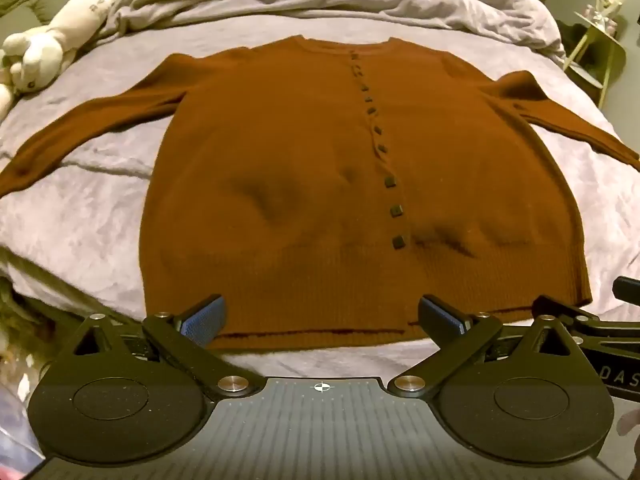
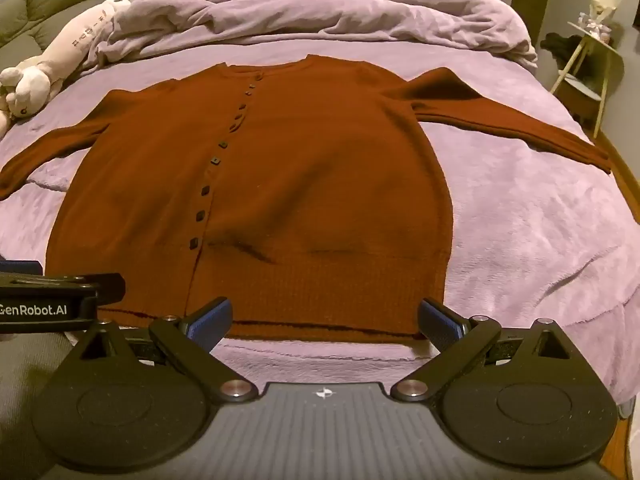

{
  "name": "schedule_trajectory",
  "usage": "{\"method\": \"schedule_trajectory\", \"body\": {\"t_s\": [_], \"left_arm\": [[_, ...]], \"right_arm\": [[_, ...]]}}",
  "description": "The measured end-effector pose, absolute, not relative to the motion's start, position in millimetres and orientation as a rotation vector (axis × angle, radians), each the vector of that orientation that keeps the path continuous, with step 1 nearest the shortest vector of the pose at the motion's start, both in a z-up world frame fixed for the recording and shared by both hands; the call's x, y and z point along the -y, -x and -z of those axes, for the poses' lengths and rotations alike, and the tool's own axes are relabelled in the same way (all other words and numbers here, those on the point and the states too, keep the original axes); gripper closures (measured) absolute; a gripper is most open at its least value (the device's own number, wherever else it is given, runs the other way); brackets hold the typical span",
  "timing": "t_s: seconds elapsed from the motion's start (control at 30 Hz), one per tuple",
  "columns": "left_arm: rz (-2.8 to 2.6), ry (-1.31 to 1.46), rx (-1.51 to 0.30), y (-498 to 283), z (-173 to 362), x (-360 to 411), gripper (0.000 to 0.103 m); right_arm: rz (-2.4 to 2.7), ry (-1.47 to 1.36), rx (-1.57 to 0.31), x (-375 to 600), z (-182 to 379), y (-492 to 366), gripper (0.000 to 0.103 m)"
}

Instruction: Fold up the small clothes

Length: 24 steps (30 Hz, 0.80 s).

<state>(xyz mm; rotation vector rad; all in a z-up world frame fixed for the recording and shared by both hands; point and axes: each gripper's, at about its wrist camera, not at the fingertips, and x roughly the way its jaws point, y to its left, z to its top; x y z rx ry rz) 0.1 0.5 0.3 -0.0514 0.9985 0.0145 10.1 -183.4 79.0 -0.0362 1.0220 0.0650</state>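
A rust-brown buttoned cardigan (image 1: 320,168) lies flat, front up, on a lilac bed cover (image 1: 80,208), both sleeves spread out to the sides. It also shows in the right wrist view (image 2: 288,184). My left gripper (image 1: 322,318) is open and empty, hovering just over the hem near its middle. My right gripper (image 2: 325,320) is open and empty, over the hem's right part. Part of the right gripper shows at the left wrist view's right edge (image 1: 592,320); part of the left gripper shows in the right wrist view (image 2: 56,300).
A rumpled lilac duvet (image 2: 320,12) is bunched at the head of the bed. A long white plush toy (image 2: 60,64) lies at the far left. A small side table (image 2: 588,64) stands right of the bed. A green couch (image 2: 48,4) is back left.
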Motion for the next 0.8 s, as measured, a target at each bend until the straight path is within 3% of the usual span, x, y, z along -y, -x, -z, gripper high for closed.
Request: {"method": "schedule_trajectory", "body": {"t_s": [0.8], "left_arm": [[-0.027, 0.062, -0.999, 1.7, -0.2, -3.1, 0.0]], "right_arm": [[-0.064, 0.043, -1.011, 183.8, -79.4, -6.6, 0.004]]}}
